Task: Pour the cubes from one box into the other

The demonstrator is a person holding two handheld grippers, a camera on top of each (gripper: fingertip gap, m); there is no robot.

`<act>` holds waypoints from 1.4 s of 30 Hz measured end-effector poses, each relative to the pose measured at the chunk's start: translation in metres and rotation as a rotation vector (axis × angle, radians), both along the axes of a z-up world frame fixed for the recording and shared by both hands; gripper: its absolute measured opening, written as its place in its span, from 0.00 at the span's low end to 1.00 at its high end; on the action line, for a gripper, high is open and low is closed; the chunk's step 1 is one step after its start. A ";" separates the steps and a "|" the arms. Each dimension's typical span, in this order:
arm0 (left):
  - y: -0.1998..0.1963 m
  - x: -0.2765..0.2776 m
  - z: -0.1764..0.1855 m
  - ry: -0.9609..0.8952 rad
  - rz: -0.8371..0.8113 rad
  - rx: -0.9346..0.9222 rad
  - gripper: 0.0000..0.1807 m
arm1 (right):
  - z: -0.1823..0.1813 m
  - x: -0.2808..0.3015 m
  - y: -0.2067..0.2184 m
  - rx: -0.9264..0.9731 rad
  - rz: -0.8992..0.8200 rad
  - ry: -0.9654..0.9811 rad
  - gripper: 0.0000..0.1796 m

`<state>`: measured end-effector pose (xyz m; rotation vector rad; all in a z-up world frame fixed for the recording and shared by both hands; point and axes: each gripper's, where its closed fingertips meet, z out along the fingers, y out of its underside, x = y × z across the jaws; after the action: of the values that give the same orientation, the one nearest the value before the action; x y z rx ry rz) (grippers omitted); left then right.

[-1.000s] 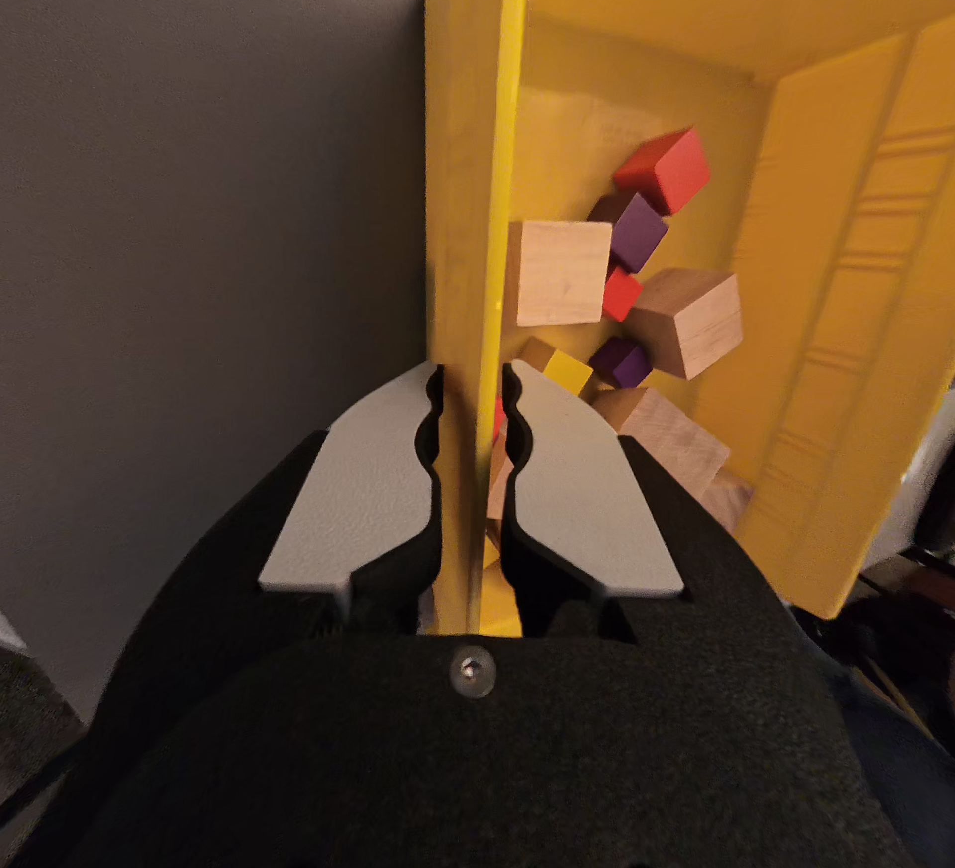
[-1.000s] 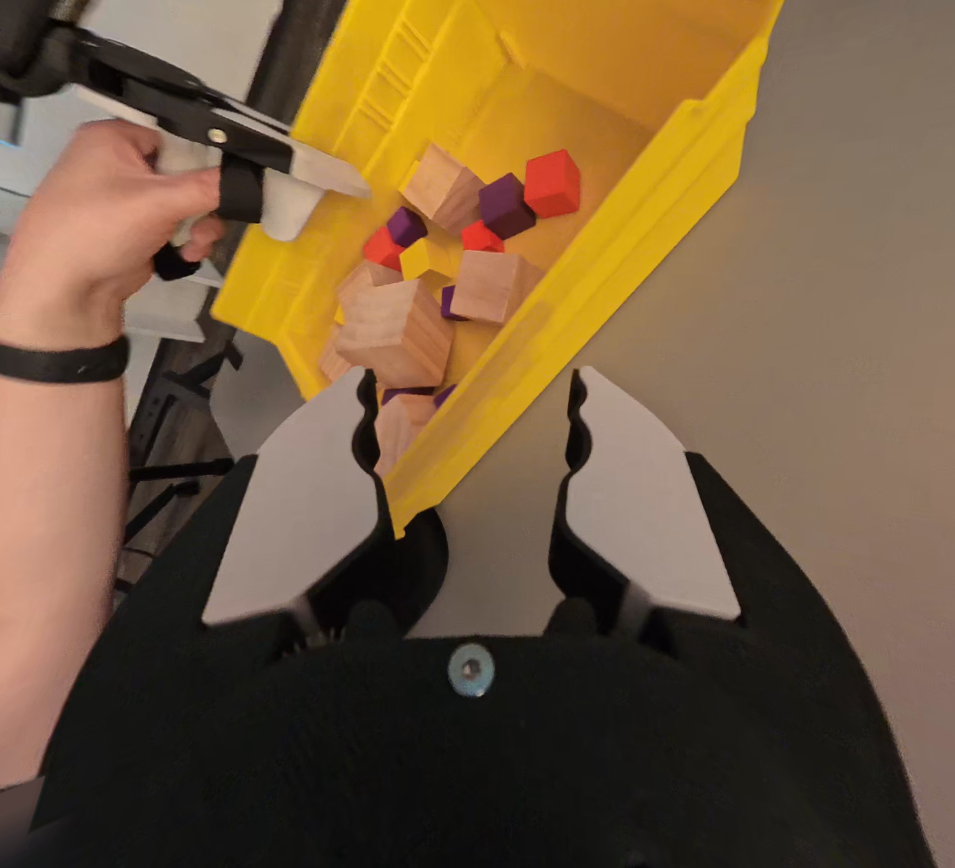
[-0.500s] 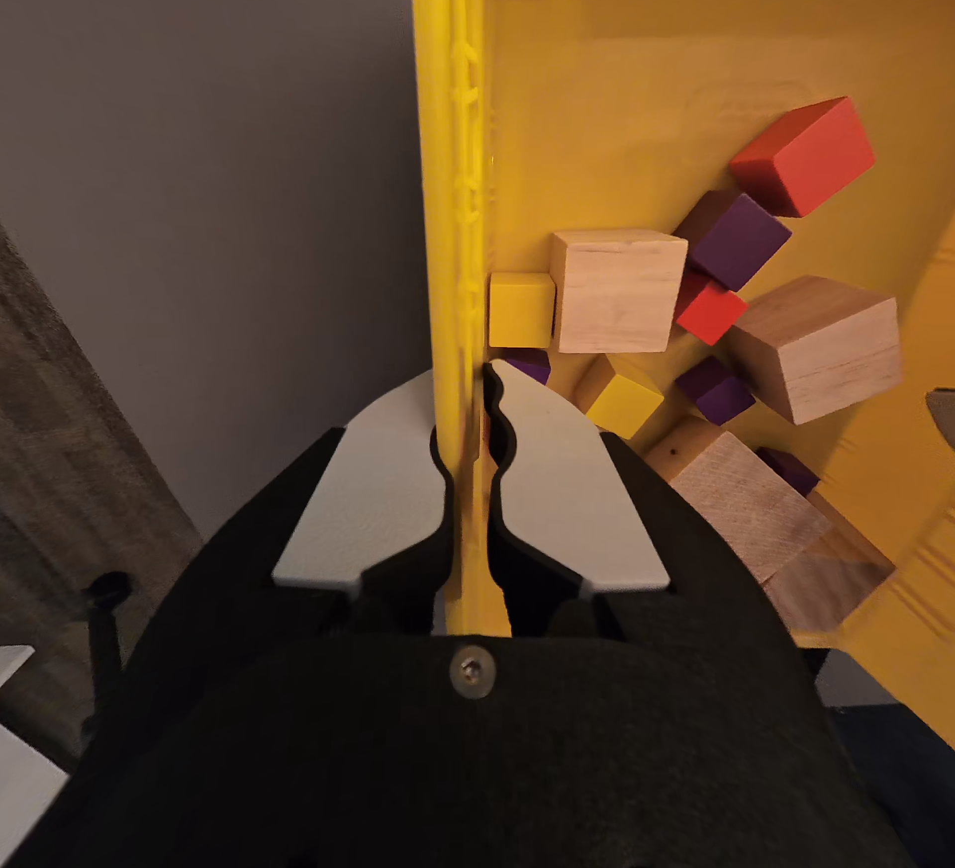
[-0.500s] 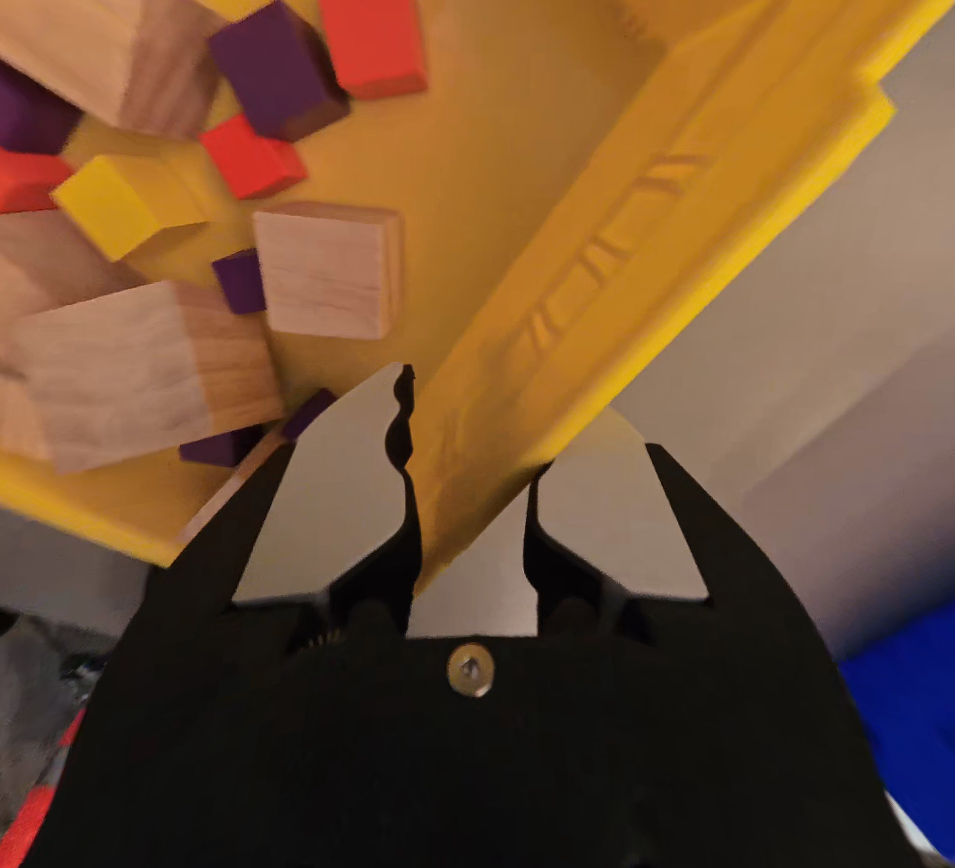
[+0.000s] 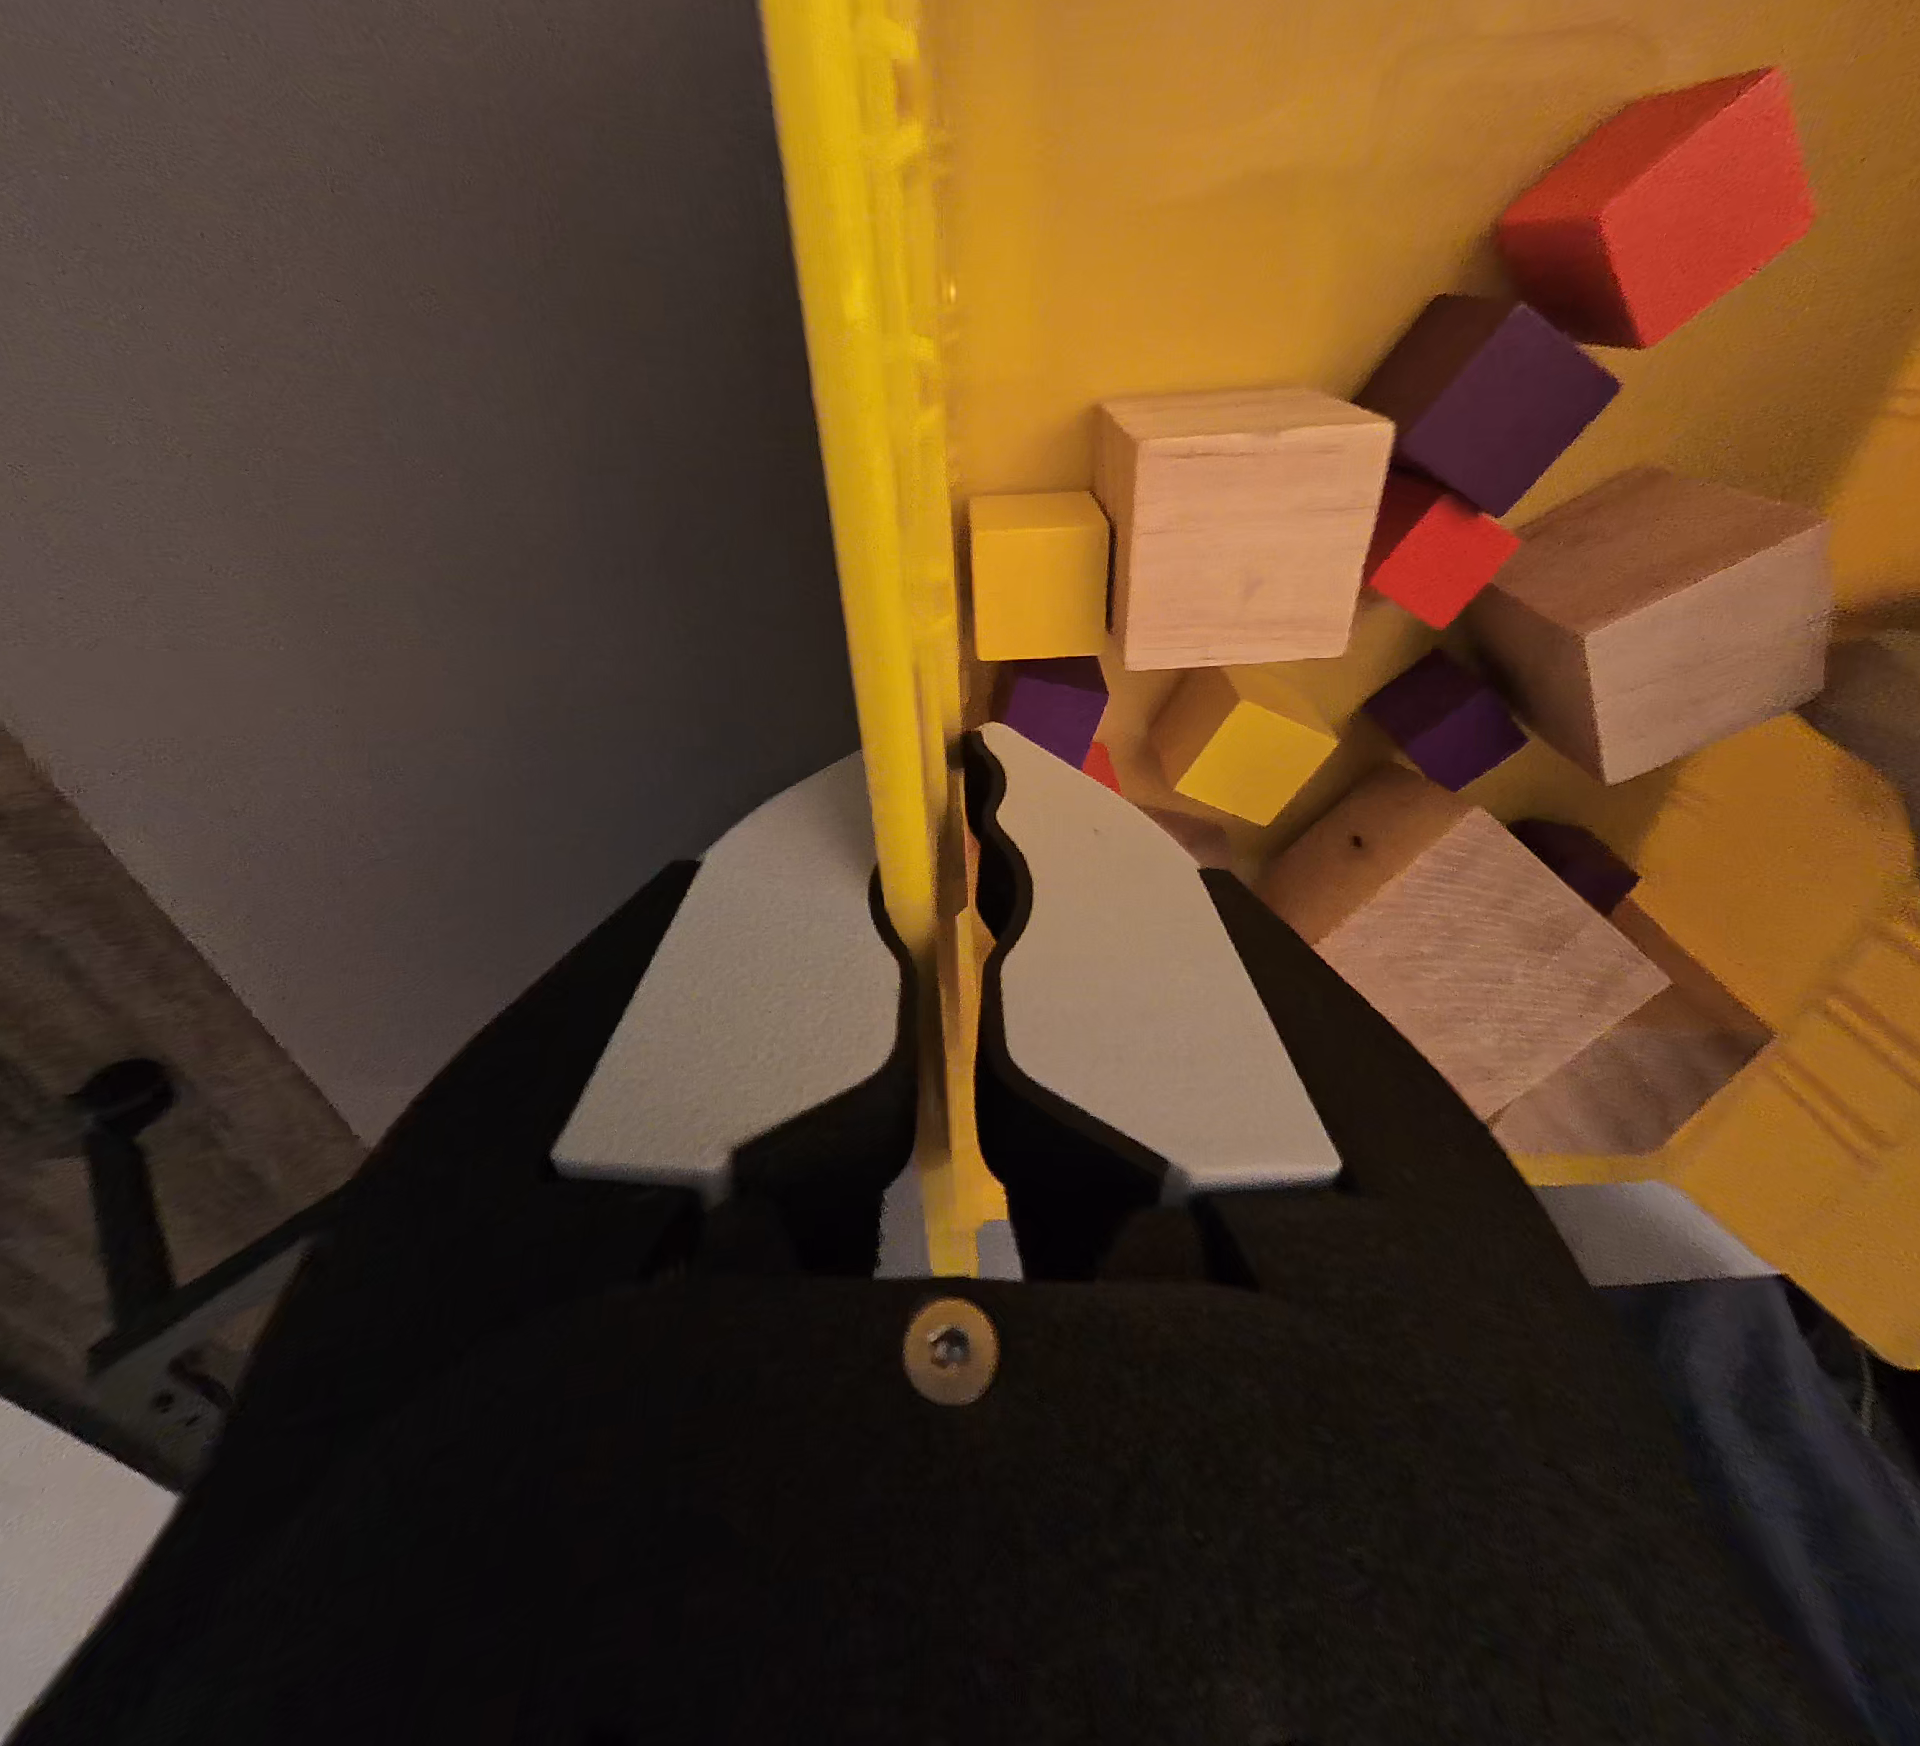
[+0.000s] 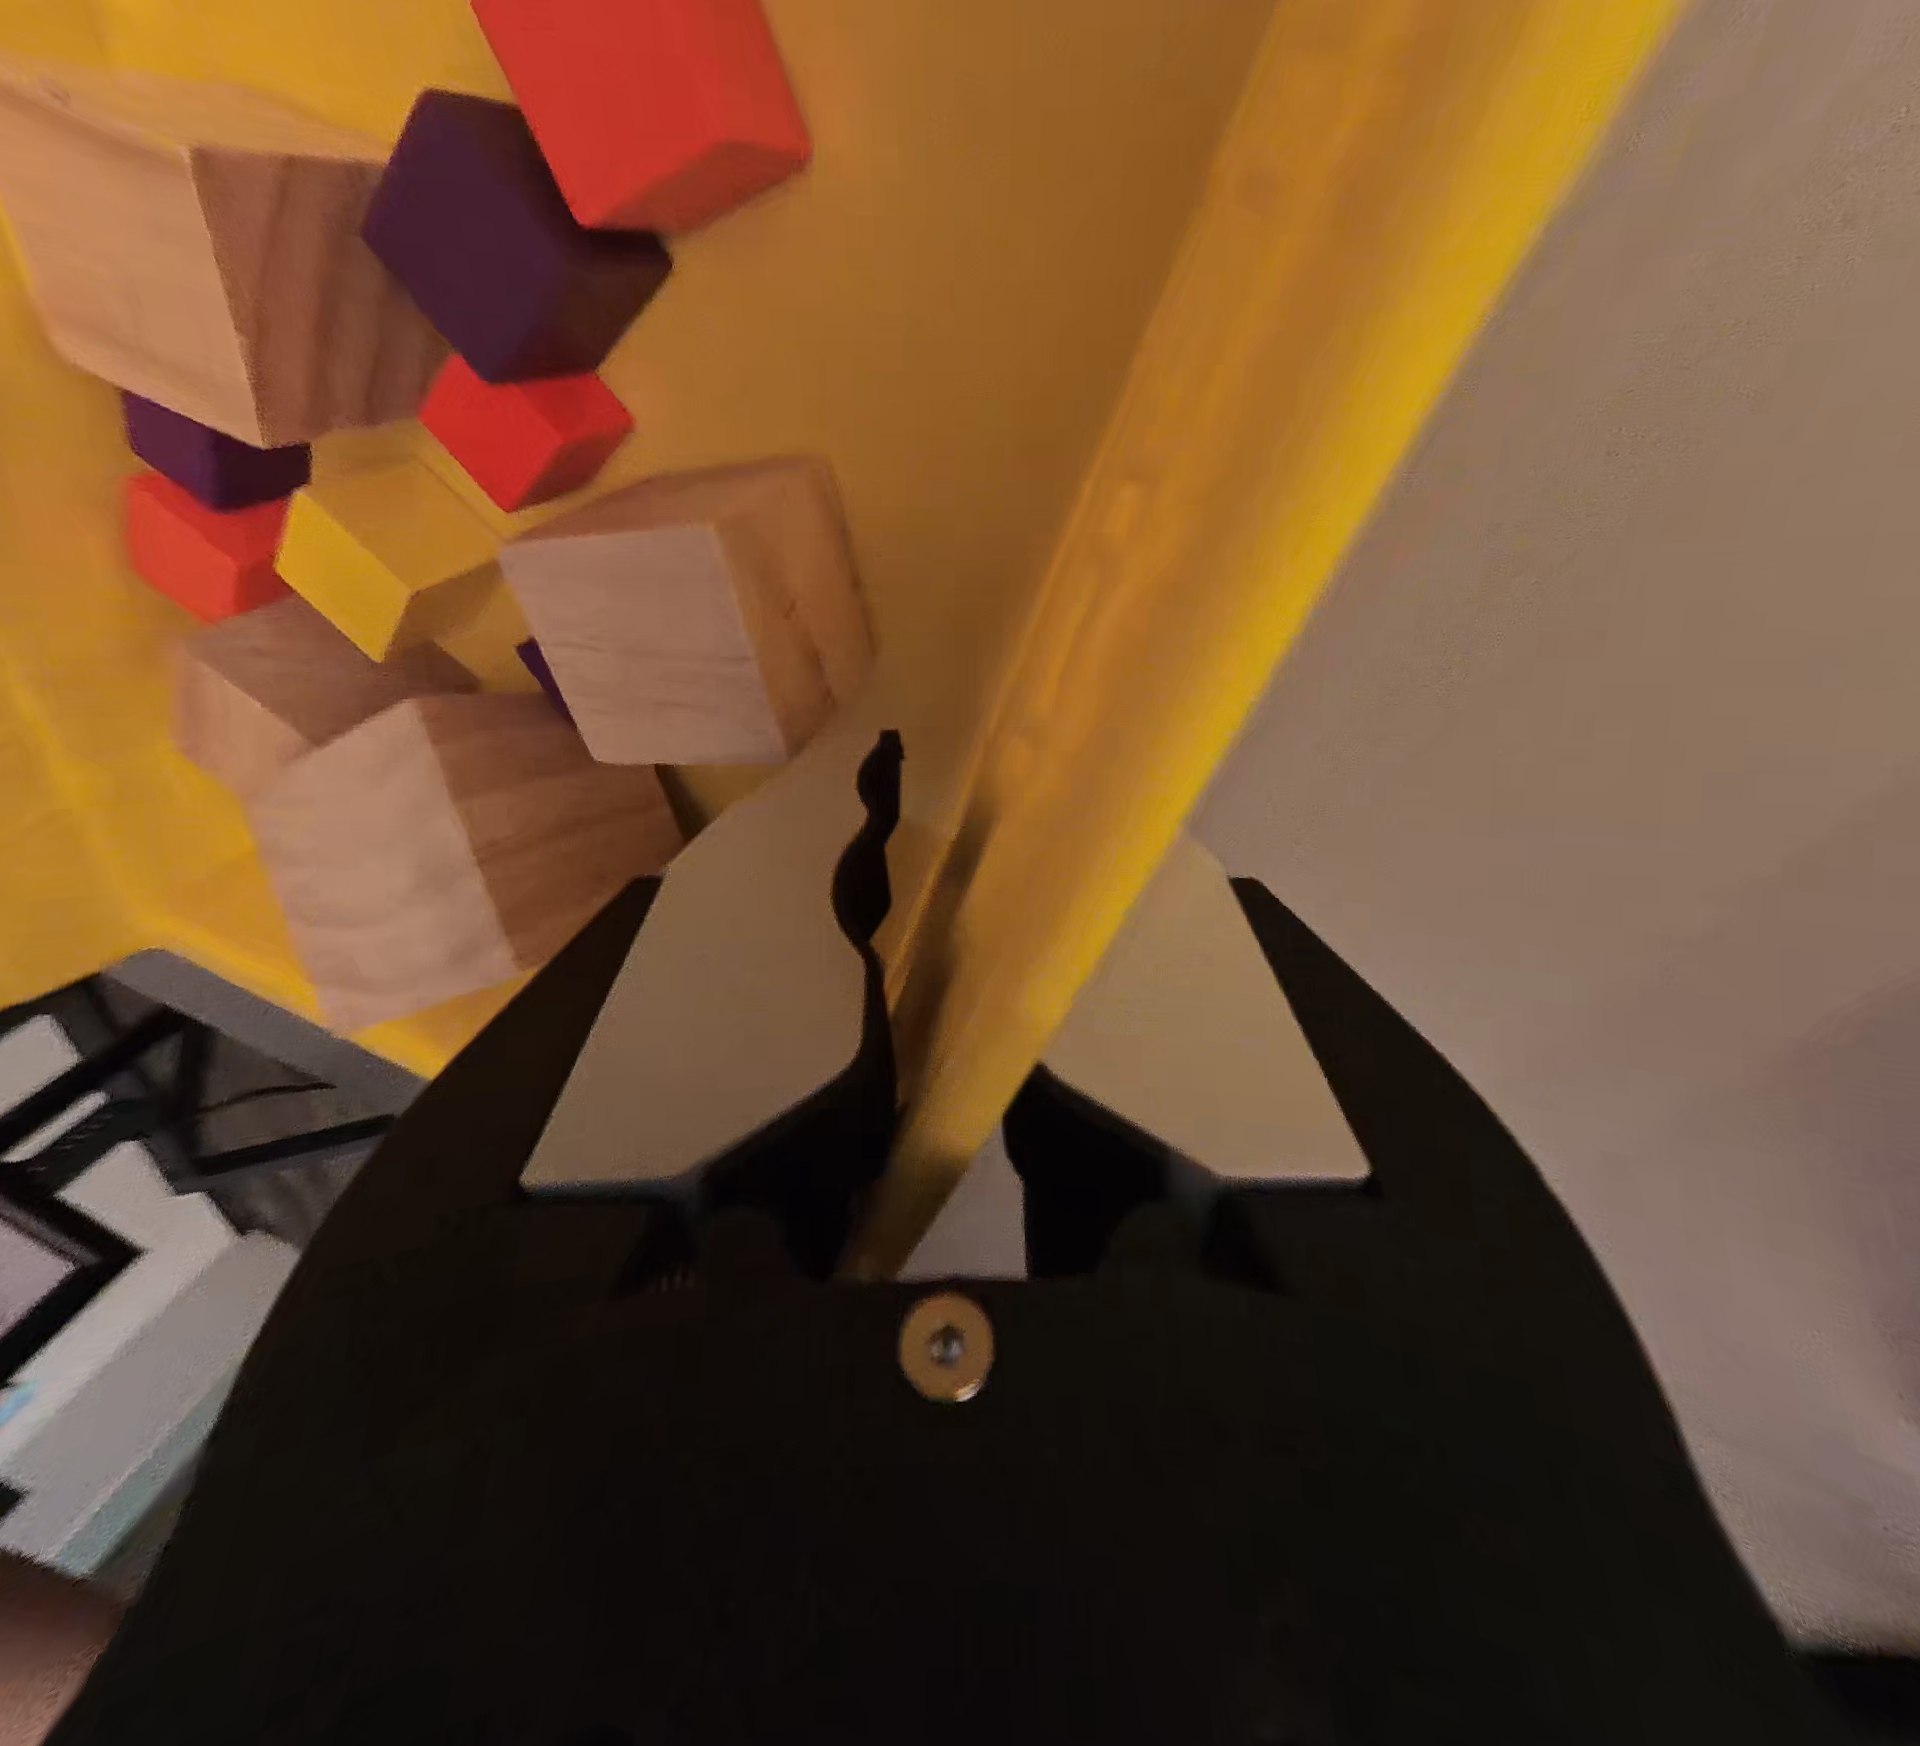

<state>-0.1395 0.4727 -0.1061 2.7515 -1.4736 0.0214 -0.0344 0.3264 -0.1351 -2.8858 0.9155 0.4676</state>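
A yellow plastic box holds several cubes: plain wooden ones, red, purple and yellow. They are bunched against one end of the box. My left gripper is shut on one side wall of the box. My right gripper is shut on the opposite side wall, one finger inside next to a wooden cube. The red cube and a purple cube lie farther in. The other box is not in view.
A grey surface lies beside the box in both views. A black stand on a wood-pattern floor shows at the lower left of the left wrist view. Black frames and white objects show at the lower left of the right wrist view.
My right gripper went from open at the box's corner to shut on its side wall. The left stayed shut on its wall. The views swung and the cubes slid closer together.
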 end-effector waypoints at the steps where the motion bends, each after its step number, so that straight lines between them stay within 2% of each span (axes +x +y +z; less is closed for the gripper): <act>1: -0.003 0.004 0.000 -0.008 -0.021 0.004 0.03 | 0.000 0.006 -0.004 -0.027 0.038 -0.047 0.08; 3: -0.010 0.010 0.000 -0.001 -0.036 0.006 0.03 | 0.002 0.018 -0.010 -0.058 0.049 -0.111 0.04; 8: -0.042 0.029 0.007 0.023 -0.083 -0.028 0.03 | 0.005 0.046 -0.036 -0.084 0.045 -0.106 0.03; 13: -0.078 0.069 0.030 0.035 -0.138 -0.013 0.03 | 0.026 0.084 -0.071 -0.090 0.031 -0.084 0.02; 20: -0.145 0.160 0.110 0.000 -0.259 0.046 0.04 | 0.099 0.168 -0.141 -0.045 -0.021 -0.105 0.02; 23: -0.181 0.212 0.148 -0.058 -0.310 0.069 0.04 | 0.141 0.215 -0.181 -0.025 -0.071 -0.155 0.02; 26: -0.222 0.264 0.171 -0.122 -0.363 0.060 0.04 | 0.171 0.261 -0.227 -0.019 -0.119 -0.206 0.02; 30: -0.277 0.336 0.178 -0.239 -0.443 0.046 0.04 | 0.192 0.322 -0.291 -0.032 -0.196 -0.309 0.02; 35: -0.332 0.406 0.170 -0.391 -0.502 0.016 0.04 | 0.204 0.387 -0.352 -0.036 -0.265 -0.495 0.02; 42: -0.367 0.459 0.155 -0.559 -0.512 -0.024 0.03 | 0.210 0.434 -0.389 -0.042 -0.270 -0.710 0.02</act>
<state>0.3194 0.1061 0.0492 2.3596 -2.2328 0.8436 0.4000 -0.0628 0.0752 -2.5660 1.1288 -0.5657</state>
